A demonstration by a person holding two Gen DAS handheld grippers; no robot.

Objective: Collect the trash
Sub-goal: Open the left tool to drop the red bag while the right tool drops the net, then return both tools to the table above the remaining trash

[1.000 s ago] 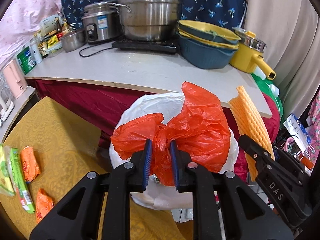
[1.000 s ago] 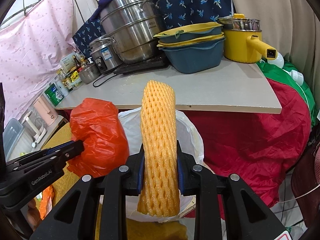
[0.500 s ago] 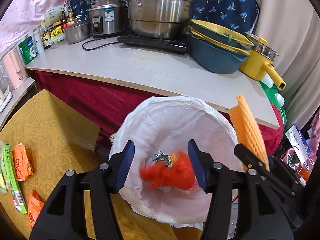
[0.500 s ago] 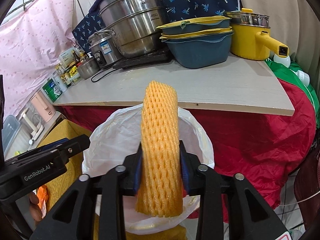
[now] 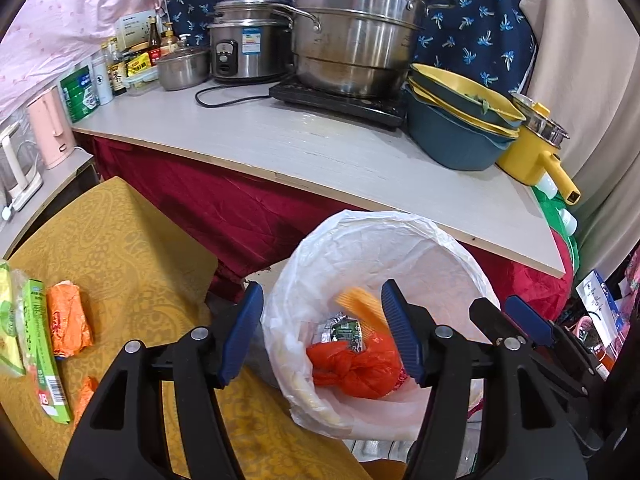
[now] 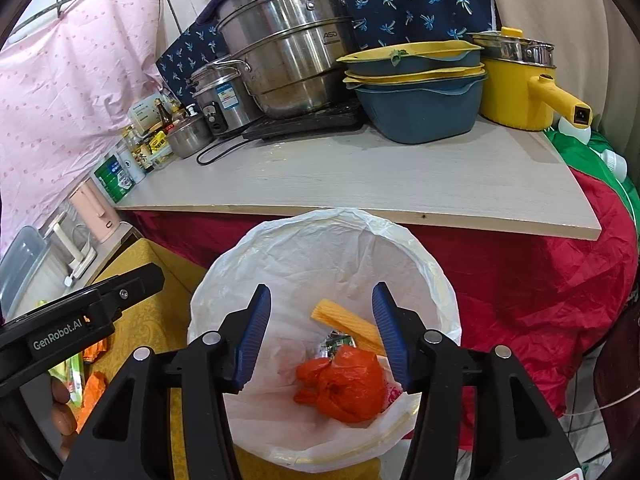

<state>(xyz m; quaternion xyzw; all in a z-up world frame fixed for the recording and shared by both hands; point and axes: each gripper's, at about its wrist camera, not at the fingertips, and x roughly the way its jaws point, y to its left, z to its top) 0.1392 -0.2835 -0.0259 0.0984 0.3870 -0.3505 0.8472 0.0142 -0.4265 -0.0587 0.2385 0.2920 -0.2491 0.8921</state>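
Observation:
A bin lined with a white bag (image 5: 404,236) (image 6: 304,240) stands below the counter edge. Inside lie a crumpled red plastic bag (image 5: 356,368) (image 6: 344,384), a yellow foam net sleeve (image 5: 362,306) (image 6: 348,324) and a foil wrapper (image 5: 344,330). My left gripper (image 5: 322,336) is open and empty above the bin. My right gripper (image 6: 322,336) is open and empty above the bin too; it also shows in the left wrist view (image 5: 516,320). Orange wrappers (image 5: 68,320) and a green box (image 5: 42,344) lie on the yellow-clothed table (image 5: 120,248).
A grey counter (image 5: 320,148) behind the bin holds steel pots (image 5: 352,40), a rice cooker (image 5: 244,52), stacked blue-yellow basins (image 5: 460,120), a yellow pot (image 5: 536,152) and bottles. Red cloth (image 6: 540,280) hangs below the counter. A pink kettle (image 5: 48,132) stands at left.
Both grippers opened over the bin. The left one dropped the red bag first, then the right one dropped the yellow foam net; both pieces now lie in the bin.

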